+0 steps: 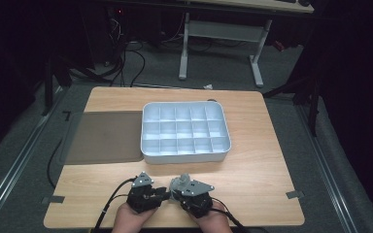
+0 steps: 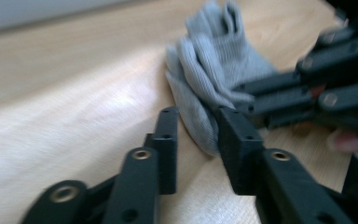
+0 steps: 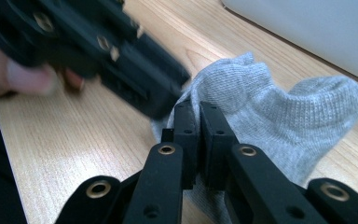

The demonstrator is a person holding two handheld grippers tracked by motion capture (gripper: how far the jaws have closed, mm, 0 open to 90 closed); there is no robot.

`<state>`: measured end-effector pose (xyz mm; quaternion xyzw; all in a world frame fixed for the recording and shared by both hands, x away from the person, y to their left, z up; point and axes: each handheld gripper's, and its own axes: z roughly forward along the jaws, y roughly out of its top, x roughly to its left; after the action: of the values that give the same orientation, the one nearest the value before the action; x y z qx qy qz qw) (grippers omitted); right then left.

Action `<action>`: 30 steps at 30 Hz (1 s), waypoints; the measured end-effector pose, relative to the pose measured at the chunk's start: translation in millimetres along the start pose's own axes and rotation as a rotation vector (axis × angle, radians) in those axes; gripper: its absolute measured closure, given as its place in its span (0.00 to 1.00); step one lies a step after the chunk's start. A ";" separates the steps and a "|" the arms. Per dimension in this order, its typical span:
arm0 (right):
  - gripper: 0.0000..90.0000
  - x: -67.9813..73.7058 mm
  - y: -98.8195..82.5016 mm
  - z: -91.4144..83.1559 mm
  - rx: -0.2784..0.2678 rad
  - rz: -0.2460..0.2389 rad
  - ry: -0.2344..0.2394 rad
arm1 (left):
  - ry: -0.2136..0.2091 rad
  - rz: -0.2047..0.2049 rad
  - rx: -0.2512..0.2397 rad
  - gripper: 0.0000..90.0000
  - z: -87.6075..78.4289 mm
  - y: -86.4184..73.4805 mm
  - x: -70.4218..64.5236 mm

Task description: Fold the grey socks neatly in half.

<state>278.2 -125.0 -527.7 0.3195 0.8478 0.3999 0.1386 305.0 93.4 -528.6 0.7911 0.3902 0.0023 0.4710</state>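
A grey sock point(image 1: 180, 180) point(image 2: 214, 60) point(image 3: 270, 107) lies crumpled on the wooden table point(image 1: 257, 184) near its front edge, between my two grippers. My right gripper point(image 1: 176, 190) point(image 3: 198, 112) is shut on a fold of the sock, its jaws almost touching with the fabric pinched between them. My left gripper point(image 1: 164, 195) point(image 2: 198, 123) faces it from the left. Its jaws stand apart with the sock's edge lying in the gap, and the pads are not pressing on it. Both hands rest at the table's near edge.
A white tray point(image 1: 184, 158) divided into several compartments stands in the middle of the table, just beyond the grippers. A dark mat point(image 1: 104, 136) lies to its left. Cables trail from both grippers toward the front edge.
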 end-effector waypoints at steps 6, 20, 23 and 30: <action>0.97 0.4 0.2 0.6 0.000 -0.004 0.004 | 0.069 0.094 -0.136 0.92 -9.1 12.8 -12.4; 0.97 0.3 -0.7 0.5 -0.002 -0.001 0.012 | 0.096 0.158 -0.053 0.99 25.8 10.5 -21.0; 0.95 0.4 -0.7 0.3 -0.004 0.003 0.017 | 0.098 0.159 -0.044 0.99 26.8 8.8 -19.4; 0.98 -9.7 7.9 -32.2 -0.122 0.041 0.046 | 0.102 0.167 -0.037 0.99 28.2 7.9 -19.8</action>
<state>273.1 -146.5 -501.1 0.3186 0.8182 0.4605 0.1302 306.6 58.2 -531.1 0.8109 0.3461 0.0891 0.4633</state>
